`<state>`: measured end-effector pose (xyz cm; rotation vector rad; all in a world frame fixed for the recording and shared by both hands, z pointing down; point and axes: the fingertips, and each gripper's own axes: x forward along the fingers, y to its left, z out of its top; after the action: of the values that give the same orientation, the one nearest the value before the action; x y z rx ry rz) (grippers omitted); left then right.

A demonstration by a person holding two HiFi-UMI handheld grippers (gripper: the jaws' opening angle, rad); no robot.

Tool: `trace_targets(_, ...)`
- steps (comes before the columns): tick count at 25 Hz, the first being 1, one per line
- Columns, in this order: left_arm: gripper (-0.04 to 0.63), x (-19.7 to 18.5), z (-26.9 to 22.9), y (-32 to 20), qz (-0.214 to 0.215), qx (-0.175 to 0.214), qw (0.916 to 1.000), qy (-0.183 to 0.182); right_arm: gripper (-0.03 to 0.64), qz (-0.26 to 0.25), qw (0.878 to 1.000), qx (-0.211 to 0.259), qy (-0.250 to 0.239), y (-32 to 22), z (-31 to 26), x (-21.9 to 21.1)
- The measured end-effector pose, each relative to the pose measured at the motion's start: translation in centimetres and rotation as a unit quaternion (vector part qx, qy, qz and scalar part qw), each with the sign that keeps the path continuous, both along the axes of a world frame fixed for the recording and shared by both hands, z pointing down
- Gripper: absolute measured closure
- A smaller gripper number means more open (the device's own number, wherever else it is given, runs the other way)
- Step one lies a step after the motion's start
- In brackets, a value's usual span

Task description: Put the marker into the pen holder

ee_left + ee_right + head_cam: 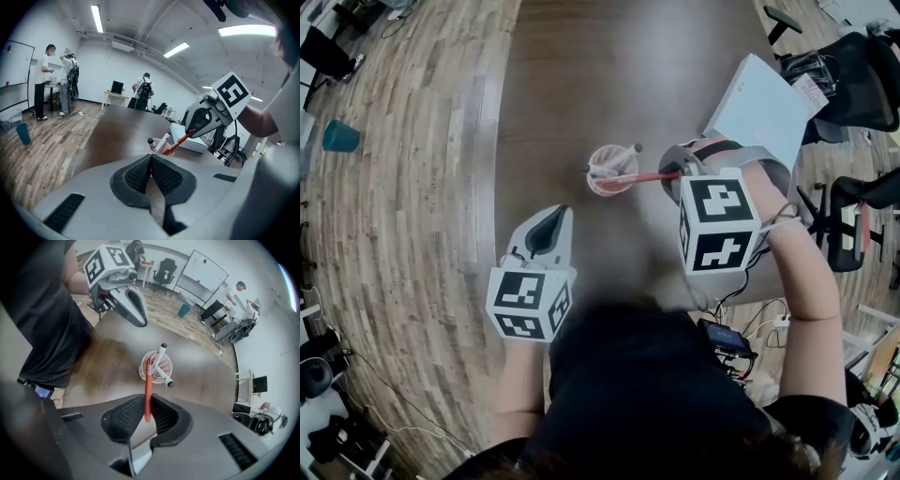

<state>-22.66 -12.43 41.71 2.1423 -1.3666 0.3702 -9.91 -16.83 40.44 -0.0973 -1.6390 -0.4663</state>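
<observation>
Red marker [148,389]: clamped between the jaws of right gripper [147,405], far end at the rim of pen holder [168,366], not yet released. Two white pens [161,376] inside the holder. Left gripper [151,163]: jaws together, empty, near the holder. Likely remaining: lowering, letting go.

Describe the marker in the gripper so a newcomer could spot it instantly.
In the middle of the dark brown table stands a pale mesh pen holder. The marker runs from the right gripper to that holder. It alone is red; the pens in the holder are white.
</observation>
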Motion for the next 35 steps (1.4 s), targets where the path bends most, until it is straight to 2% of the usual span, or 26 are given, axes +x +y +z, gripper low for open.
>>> trace_targets(10,0.568,0.6,0.6,-0.8,-0.004,-0.012,0.9999,0.002,0.551,-0.1,0.99,0.054,0.083,-1.2,0.7,-1.3)
trace_targets(15,0.568,0.6,1.0,-1.0,-0.007,-0.015,0.9999,0.003,0.551,-0.147,0.982,0.063,0.101,-0.9,1.7,-2.3)
trace_targets(19,0.568,0.6,1.2,-1.2,-0.007,-0.018,0.9998,0.004,0.551,-0.162,0.978,0.07,0.109,-1.1,2.5,-2.8)
trace_targets(26,0.568,0.4,1.3,-1.1,-0.005,-0.017,0.9998,0.006,0.551,-0.168,0.978,0.078,0.092,-1.0,2.9,-3.5)
trace_targets(35,0.568,0.3,1.2,-0.8,-0.001,-0.014,0.9999,0.008,0.546,-0.145,0.987,0.063,0.022,0.4,2.9,-4.8)
